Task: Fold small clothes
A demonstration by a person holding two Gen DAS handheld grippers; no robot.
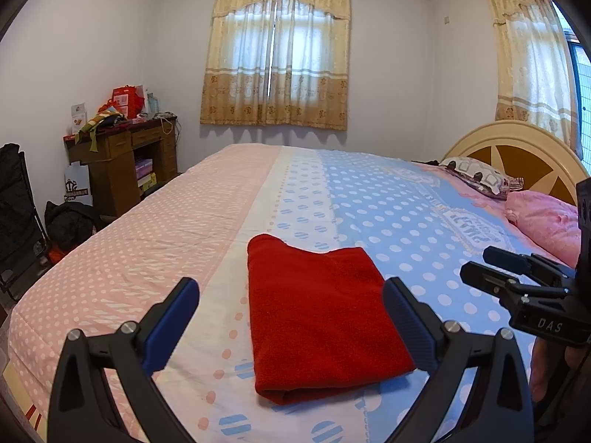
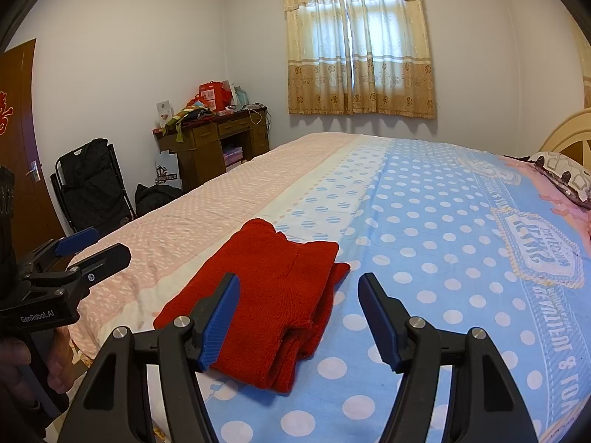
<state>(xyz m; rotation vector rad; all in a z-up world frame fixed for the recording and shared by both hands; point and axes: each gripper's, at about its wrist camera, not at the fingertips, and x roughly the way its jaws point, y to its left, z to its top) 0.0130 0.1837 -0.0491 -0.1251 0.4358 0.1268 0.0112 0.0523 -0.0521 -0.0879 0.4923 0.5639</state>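
A small red fleecy garment, folded into a thick rectangular stack, is lying on a wide bed covered with a pink, white and blue polka-dot bedspread. The left hand-held gripper, black with blue ribbed pads, is hovering just short of the garment with its jaws standing wide apart, one finger at each side of the stack and nothing clamped between them. The right hand-held gripper is hovering beside it, its jaws also apart and empty; the garment is sitting ahead of its left finger, with only bare blue bedspread between the pads. In the right wrist view the stack's near corner is showing several layered edges, one layer sticking out slightly on the side nearer the right finger.

Judging by this, the folding of this piece is looking finished or nearly so: the garment is compact and both tools are clear of it. What may be left is tidying the uneven layer or setting the stack aside. No other small clothes are showing on the bed.
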